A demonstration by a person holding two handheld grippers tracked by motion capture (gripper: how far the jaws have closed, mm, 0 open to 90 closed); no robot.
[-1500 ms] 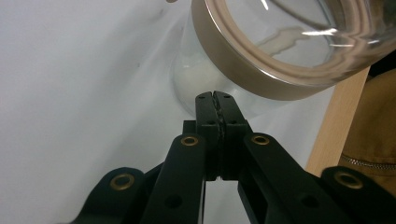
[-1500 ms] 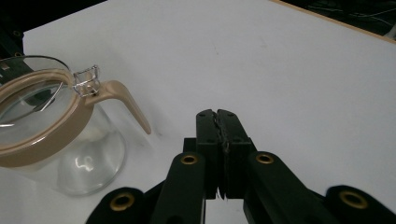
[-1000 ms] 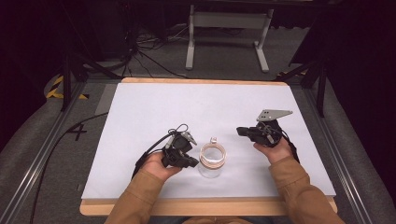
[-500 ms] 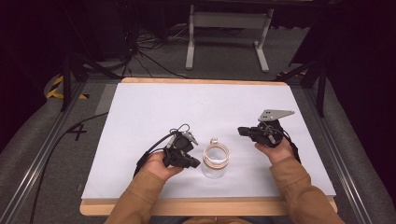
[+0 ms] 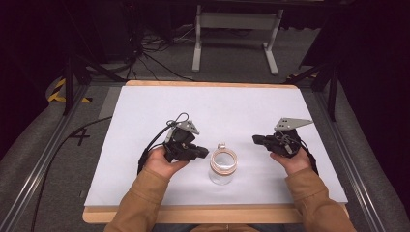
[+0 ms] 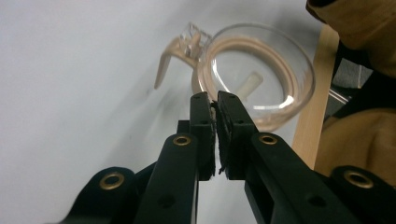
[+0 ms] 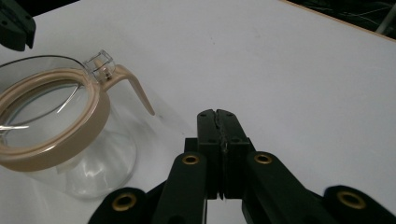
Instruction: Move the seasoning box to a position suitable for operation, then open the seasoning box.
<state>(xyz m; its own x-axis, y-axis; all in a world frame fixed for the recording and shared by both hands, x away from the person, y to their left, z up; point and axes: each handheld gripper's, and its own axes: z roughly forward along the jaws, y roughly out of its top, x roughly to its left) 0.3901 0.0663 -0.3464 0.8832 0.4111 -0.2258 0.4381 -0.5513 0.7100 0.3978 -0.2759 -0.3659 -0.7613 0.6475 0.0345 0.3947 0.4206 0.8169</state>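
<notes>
A clear glass jar [image 5: 223, 166] with a tan collar and a tan clasp lever stands upright near the front middle of the white table top [image 5: 227, 113]. Its lid is off or swung open; the mouth shows bare. My left gripper [image 5: 205, 152] is shut with nothing in it, its tips just left of the jar rim [image 6: 254, 77]. My right gripper [image 5: 256, 139] is shut and empty, a short way right of the jar [image 7: 60, 128], pointing toward it. The tan lever [image 7: 135, 88] juts from the collar toward the far side.
The table's wooden front edge [image 5: 212, 213] runs just behind the jar toward the person. Sleeved forearms [image 5: 140, 198] enter from the bottom. Beyond the table stand a metal frame [image 5: 232, 34] and floor cables [image 5: 145, 53].
The left gripper has crept slightly right toward the jar. The right gripper and the jar hold about the same places.
</notes>
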